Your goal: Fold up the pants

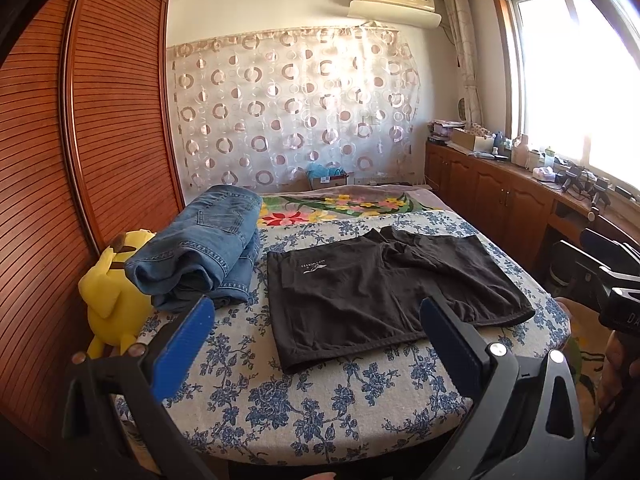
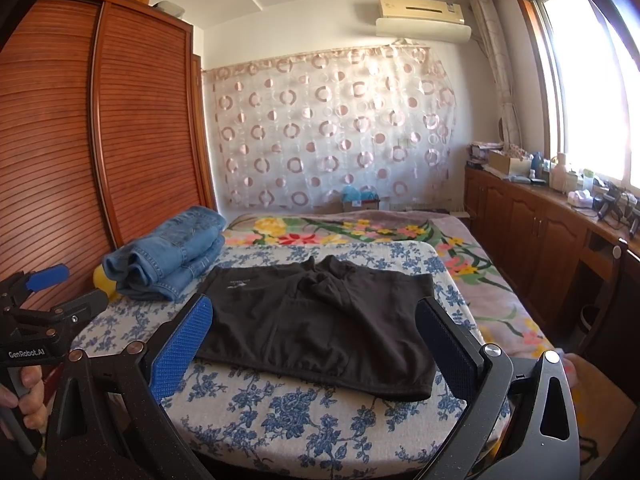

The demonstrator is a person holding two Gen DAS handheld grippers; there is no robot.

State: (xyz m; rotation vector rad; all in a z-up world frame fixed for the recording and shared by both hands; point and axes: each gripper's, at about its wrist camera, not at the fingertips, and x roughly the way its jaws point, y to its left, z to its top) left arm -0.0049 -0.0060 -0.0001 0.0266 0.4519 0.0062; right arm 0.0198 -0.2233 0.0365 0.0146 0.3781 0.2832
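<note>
The black shorts (image 1: pixel 384 292) lie flat near the bed's (image 1: pixel 320 412) front edge, soft and light. Both the left gripper (image 1: pixel 316 320) and right gripper (image 2: pixel 316 320) gape wide, holding nothing. Best pinched at the 2 waistband corners.

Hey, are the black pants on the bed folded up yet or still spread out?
Spread out. The black pants lie flat on the bed, legs side by side, crotch bunched; the jeans beside them are folded.

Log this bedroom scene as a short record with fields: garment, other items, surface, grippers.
garment: black shorts, spread flat, not yet folded
other items: folded jeans left of the shorts; yellow plush toy beside the jeans
surface: bed with blue floral cover
left gripper: open, holds nothing
right gripper: open, holds nothing
</note>
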